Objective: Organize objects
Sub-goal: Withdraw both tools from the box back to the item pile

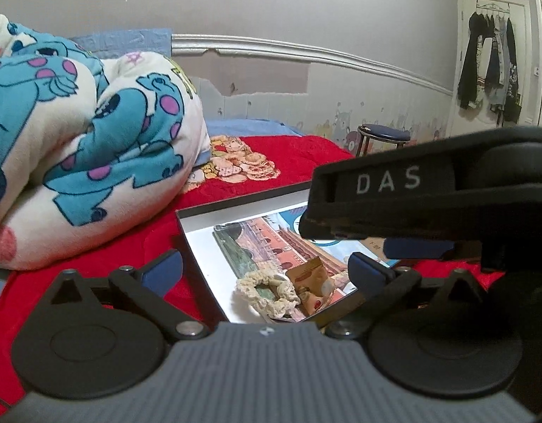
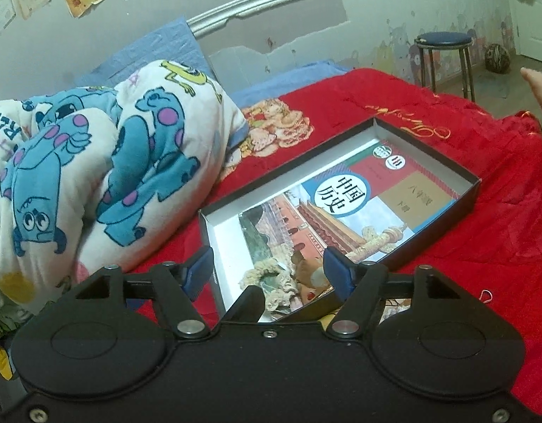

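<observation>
A shallow dark box (image 2: 475, 185) with a white inside lies on the red bedspread (image 2: 447, 264). Flat in it lies a history textbook (image 2: 359, 204). At the book's near end rest a cream lace scrunchie (image 2: 271, 276) and a small tan packet (image 2: 306, 269). My right gripper (image 2: 269, 273) hovers over that near end, open, its blue pads apart from both items. In the left wrist view the box (image 1: 203, 246), textbook (image 1: 271, 243), scrunchie (image 1: 267, 292) and packet (image 1: 315, 276) show between the wide-open pads of my left gripper (image 1: 265, 271), which hold nothing. The right gripper's black housing (image 1: 387, 183) crosses the right side.
A rolled white blanket with blue monsters (image 2: 94, 176) lies left of the box. A blue-topped stool (image 2: 443, 40) and a dark ball (image 2: 496, 58) stand beyond the bed's far corner. Part of a hand (image 2: 539, 95) shows at the right edge. Clothes (image 1: 489, 67) hang on a door.
</observation>
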A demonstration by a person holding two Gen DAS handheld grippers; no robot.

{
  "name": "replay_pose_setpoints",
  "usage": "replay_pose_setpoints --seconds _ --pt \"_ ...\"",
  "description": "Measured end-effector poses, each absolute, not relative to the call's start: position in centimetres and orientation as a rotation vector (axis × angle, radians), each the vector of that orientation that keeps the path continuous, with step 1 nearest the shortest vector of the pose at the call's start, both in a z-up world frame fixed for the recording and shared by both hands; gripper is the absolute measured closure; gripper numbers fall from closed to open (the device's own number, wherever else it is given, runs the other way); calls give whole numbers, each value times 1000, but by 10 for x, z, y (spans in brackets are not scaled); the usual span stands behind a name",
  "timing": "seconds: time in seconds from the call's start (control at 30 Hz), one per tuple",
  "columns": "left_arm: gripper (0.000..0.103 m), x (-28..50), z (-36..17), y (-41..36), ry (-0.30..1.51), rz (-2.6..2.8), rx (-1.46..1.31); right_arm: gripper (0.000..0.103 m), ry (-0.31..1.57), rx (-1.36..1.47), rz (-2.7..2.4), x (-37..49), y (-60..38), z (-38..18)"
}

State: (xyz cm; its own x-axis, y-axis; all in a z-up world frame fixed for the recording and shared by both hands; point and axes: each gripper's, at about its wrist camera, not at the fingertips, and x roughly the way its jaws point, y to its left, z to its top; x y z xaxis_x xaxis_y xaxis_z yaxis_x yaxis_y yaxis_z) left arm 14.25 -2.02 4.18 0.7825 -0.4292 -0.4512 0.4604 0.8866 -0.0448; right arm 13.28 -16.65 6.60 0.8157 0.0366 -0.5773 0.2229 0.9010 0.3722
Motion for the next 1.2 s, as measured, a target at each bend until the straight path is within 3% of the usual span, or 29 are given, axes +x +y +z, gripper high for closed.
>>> replay_pose_setpoints --seconds 0.8,1.2 --pt "0 124 45 -7 466 -579 134 29 550 435 -76 98 -148 77" --pt "0 142 41 7 539 -550 115 29 509 411 -129 82 -198 72"
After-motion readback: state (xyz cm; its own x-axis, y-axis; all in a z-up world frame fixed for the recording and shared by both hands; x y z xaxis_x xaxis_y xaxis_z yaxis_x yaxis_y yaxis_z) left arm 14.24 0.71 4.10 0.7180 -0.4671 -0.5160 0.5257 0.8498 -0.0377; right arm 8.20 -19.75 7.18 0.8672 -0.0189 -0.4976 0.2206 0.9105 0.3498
